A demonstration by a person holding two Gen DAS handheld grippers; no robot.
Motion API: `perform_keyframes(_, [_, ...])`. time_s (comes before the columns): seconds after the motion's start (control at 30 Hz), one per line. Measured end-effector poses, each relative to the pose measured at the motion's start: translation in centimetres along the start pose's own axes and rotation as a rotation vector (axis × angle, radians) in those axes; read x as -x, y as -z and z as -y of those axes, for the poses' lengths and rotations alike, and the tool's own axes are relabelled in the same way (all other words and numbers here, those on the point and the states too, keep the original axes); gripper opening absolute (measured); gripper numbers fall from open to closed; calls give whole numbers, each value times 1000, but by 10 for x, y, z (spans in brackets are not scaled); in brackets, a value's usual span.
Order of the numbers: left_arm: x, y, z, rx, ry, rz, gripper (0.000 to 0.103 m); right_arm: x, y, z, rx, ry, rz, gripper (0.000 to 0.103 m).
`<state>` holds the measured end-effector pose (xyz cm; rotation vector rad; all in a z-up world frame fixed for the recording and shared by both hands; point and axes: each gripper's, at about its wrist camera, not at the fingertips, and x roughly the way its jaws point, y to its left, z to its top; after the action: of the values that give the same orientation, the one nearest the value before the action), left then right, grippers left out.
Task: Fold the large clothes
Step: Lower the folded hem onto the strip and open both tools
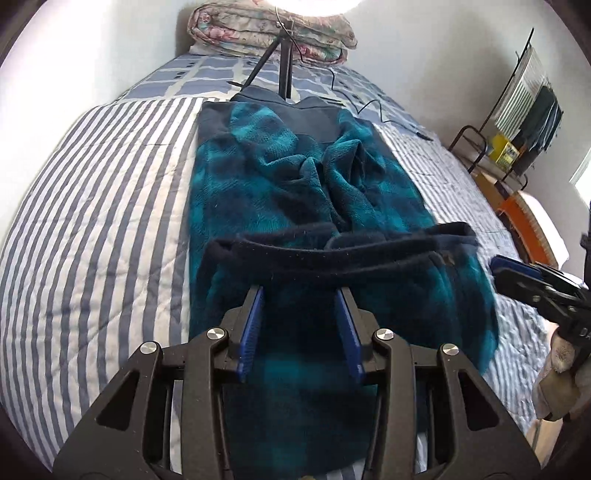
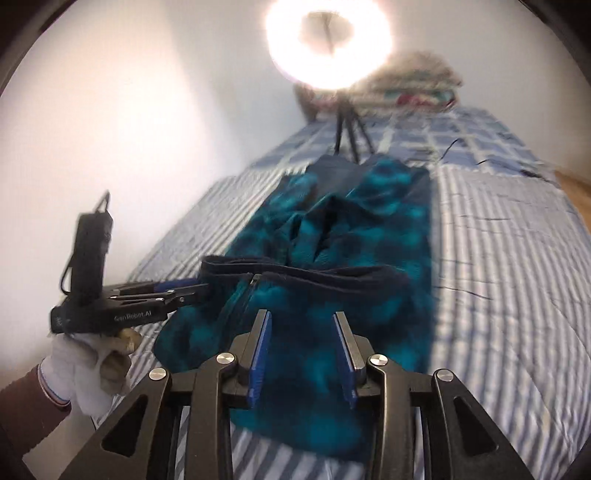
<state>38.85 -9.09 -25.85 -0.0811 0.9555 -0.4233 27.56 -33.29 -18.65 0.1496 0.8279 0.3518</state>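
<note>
A teal and navy plaid fleece jacket [image 1: 280, 177] lies lengthwise on the striped bed, collar at the far end. Its dark hem band [image 1: 332, 254] lies across the middle of the garment, slightly raised, with its right end blurred. My left gripper [image 1: 299, 293] hovers just short of that band; both blue pads show in full, apart, and only the fleece below shows between them. In the right wrist view the left gripper [image 2: 205, 288] reaches the hem's left end. My right gripper [image 2: 301, 317] stands open above the near part of the jacket [image 2: 332, 258], and its tip [image 1: 498, 264] is beside the jacket's right edge.
A ring light [image 2: 328, 44] on a black tripod [image 1: 284, 62] stands on the bed beyond the collar, with a cable [image 1: 365, 107] trailing to the right. A folded floral quilt [image 1: 269, 31] lies at the head. A white wall runs along the left; a rack [image 1: 517, 122] stands at the right.
</note>
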Motion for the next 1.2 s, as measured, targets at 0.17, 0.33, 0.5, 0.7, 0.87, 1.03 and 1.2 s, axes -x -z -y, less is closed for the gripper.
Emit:
perform_keyframes(0.17, [-39,-12,1,-40,-57,-25,42,-52,-4,40,-50,213,-102,21])
perform_keyframes(0.33, [-43,-11,-5,-31,-29,-24,43,-66,8,57,-77,256,-125,8])
perform_keyframes(0.5, [8,0,-17,-6,-13,40,42,-25,9,38,-71,250,-76,18])
perform_keyframes(0.7, [46,49,-25,59,58,51,42,11,38,2,7,89,-39,23])
perform_keyframes(0.87, [30,71,-14,41,-6,14,42,-12,68,-13,68,138,-141,23])
perform_keyframes(1.03, [17,71,3,-14,-109,-12,42,-36,67,-16,79,206,-210,23])
perform_keyframes(1.2, [58,60,10,21,-65,13,42,-5,56,-34,115,265,-181,24])
